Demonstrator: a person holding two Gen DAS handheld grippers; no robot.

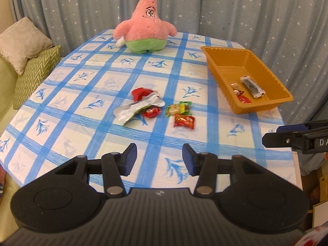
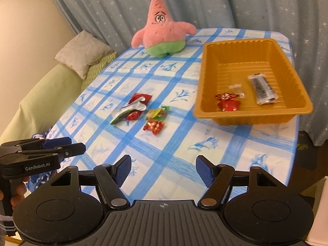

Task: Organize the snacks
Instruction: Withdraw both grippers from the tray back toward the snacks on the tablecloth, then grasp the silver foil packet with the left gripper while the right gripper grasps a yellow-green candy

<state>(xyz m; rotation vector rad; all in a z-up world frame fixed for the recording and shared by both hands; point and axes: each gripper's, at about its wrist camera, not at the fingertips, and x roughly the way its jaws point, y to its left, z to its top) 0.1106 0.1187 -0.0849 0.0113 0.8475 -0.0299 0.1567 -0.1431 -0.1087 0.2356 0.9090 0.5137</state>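
Two grippers hover over the near edge of the checked tablecloth [image 2: 176, 143], the left gripper [image 1: 159, 160] and right gripper [image 2: 163, 171] each with fingers spread apart, holding nothing. Beyond them, at twelve o'clock mid-table, lies a loose cluster of snacks: a red packet [image 2: 154, 126] nearest, a green-yellow packet [image 2: 157, 113] just behind it, a silver wrapper [image 2: 131, 109] at their nine o'clock. At two o'clock sits the orange tray [image 2: 207, 71], holding red candies [image 2: 227, 101] and a dark bar [image 2: 262, 89]. Farthest, a pink plush star [image 2: 163, 28].

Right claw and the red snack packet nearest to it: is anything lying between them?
No. In the right wrist view, only bare checked tablecloth lies between the open right claw and the red snack packet.
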